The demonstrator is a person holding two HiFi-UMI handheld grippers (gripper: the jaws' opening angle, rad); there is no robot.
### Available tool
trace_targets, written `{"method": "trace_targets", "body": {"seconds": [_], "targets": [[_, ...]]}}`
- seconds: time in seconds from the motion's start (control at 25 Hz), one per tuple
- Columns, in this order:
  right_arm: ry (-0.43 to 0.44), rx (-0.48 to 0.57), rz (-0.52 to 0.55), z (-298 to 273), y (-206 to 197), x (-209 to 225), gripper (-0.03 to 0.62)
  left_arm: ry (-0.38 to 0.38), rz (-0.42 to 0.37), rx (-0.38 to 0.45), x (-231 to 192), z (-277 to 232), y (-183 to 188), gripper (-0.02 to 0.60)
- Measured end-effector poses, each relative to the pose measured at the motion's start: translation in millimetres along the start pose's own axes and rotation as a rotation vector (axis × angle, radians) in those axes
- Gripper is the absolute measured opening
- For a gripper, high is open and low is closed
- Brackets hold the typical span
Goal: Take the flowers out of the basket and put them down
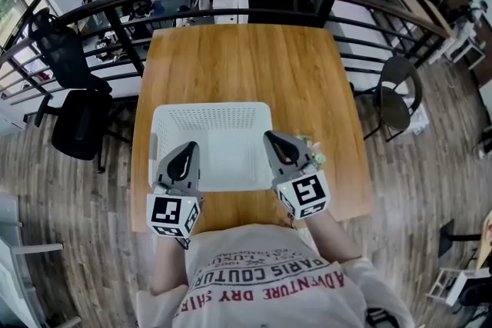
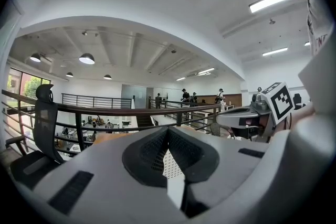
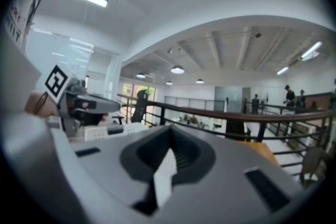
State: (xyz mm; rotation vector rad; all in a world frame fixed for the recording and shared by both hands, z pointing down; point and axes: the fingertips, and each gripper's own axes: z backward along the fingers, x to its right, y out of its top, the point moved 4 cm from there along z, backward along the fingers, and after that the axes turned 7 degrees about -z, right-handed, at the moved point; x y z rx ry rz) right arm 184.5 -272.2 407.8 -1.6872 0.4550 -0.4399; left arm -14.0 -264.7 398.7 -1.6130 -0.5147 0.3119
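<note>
Little of the flowers (image 1: 314, 158) shows — only a small pale green and white clump in the head view, the rest hidden behind the right tool (image 1: 270, 137). The clump lies on the wooden table (image 1: 246, 65), just right of the white perforated basket (image 1: 211, 117). How many stems there are, and whether they touch the tool's body, cannot be made out.

The clump sits alongside the right tool's flank, lower in the frame than its tips and not between them. It is well apart from the left tool (image 1: 190, 145), which hangs over the basket's left part. The right tool's tips reach over the basket's right edge.

Neither gripper view shows the flowers. In the left gripper view the left tool (image 2: 167, 131) has its jaws together, tips meeting, with nothing clamped. Only a sliver of the basket's mesh (image 2: 170, 165) appears through the slit below. In the right gripper view the right tool (image 3: 170, 134) is likewise closed on nothing, though its near parts are blurred.

Each gripper view catches the other tool at its edge — the right tool's marker cube (image 2: 281, 102) at right in one, the left tool (image 3: 79, 102) at left in the other. The right gripper view also shows the basket's slotted rim (image 3: 113, 131). A dark railing (image 3: 236, 115) crosses the middle of that view.
</note>
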Motion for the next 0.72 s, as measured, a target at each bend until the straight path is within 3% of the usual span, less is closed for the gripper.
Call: {"method": "trace_targets", "body": {"seconds": [0.72], "targets": [[-0.003,0.002,-0.020,-6.2,-5.5,7.0,0.029,-0.009,0.001,-0.011,5.8,-10.5,1.1,0.026]]}}
